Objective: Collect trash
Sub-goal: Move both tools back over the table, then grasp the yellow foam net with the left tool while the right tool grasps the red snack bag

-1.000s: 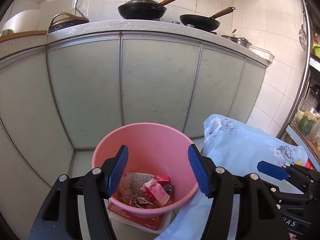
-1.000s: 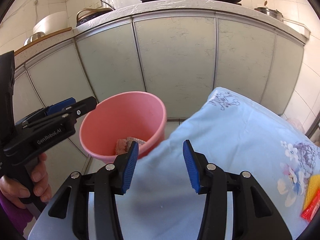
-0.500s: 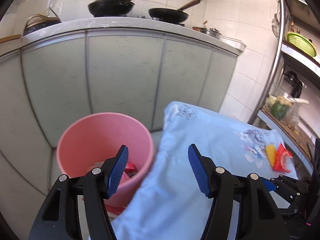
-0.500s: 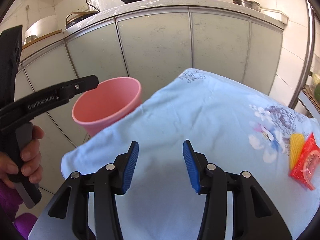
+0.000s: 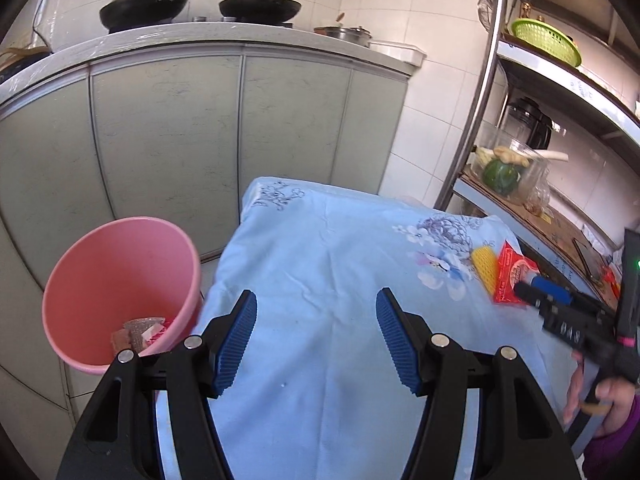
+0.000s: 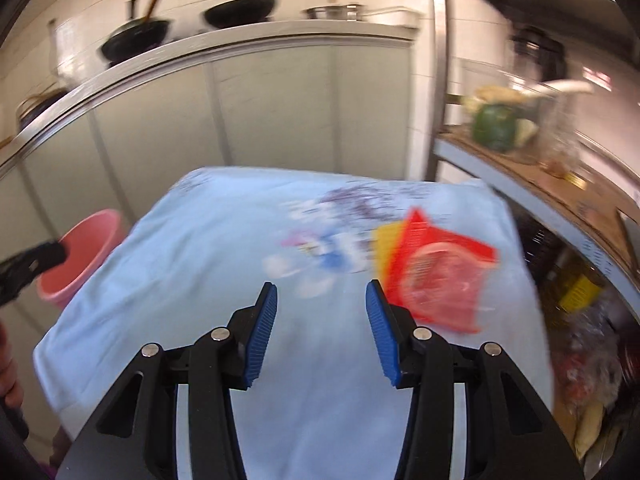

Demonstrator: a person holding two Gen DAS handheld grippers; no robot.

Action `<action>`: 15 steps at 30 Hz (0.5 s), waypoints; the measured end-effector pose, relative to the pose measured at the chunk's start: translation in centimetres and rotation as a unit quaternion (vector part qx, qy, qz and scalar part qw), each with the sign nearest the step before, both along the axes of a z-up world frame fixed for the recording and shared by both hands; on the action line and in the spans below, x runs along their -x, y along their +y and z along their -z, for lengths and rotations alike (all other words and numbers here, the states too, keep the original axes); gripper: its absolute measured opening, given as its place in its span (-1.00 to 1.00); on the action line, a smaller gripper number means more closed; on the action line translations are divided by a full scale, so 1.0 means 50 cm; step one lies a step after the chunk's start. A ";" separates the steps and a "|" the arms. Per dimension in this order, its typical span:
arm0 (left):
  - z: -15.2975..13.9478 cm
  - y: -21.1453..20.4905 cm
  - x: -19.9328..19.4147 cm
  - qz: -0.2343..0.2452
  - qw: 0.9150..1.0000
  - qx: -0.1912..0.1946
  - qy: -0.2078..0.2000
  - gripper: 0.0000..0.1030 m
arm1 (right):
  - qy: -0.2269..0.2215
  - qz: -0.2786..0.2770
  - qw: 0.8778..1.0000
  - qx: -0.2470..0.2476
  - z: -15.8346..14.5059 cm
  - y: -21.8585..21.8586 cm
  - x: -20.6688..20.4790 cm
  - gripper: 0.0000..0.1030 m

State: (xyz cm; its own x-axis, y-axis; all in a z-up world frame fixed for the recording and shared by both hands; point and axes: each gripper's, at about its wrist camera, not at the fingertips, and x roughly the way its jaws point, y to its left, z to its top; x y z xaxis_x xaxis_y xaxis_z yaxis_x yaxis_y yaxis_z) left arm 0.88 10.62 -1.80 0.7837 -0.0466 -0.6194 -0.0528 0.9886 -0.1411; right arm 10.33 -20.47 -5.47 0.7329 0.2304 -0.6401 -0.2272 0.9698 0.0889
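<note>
Right gripper: fingers wide, empty.
Left gripper: fingers wide, empty.
Red wrapper: on desk, beside yellow piece.
Pink bin: left of desk.
Advice: straddle wrapper edge, close firmly.

One pink bin, two wrappers, seemingly; two woks.
</note>
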 end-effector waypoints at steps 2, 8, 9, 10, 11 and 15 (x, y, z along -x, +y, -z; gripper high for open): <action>0.004 -0.008 -0.006 0.004 1.000 0.001 0.005 0.19 | 0.009 0.018 1.000 0.001 0.010 -0.025 -0.022 -0.09; 0.015 -0.025 -0.025 0.011 1.000 0.000 0.018 0.19 | 0.035 0.039 0.999 0.003 0.045 -0.046 -0.067 -0.09; 0.016 -0.027 -0.028 0.012 1.000 0.000 0.020 0.19 | 0.040 0.039 0.998 0.002 0.052 -0.045 -0.076 -0.09; 0.018 -0.030 -0.030 0.013 1.000 -0.001 0.022 0.19 | 0.044 0.040 0.998 0.002 0.057 -0.043 -0.084 -0.09; 0.021 -0.030 -0.033 0.014 1.000 0.000 0.024 0.19 | 0.049 0.041 0.998 0.002 0.063 -0.042 -0.090 -0.09; 0.028 -0.046 -0.050 0.027 0.999 0.001 0.033 0.19 | 0.069 0.052 0.996 -0.001 0.082 -0.050 -0.111 -0.09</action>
State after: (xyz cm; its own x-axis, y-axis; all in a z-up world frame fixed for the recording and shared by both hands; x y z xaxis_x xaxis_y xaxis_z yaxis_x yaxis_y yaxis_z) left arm 3.36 8.33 -3.19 0.7375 -0.0886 -0.6695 -0.0089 0.9900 -0.1408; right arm 15.90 -22.99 -9.58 0.6588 0.1585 -0.7355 -0.1103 0.9873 0.1140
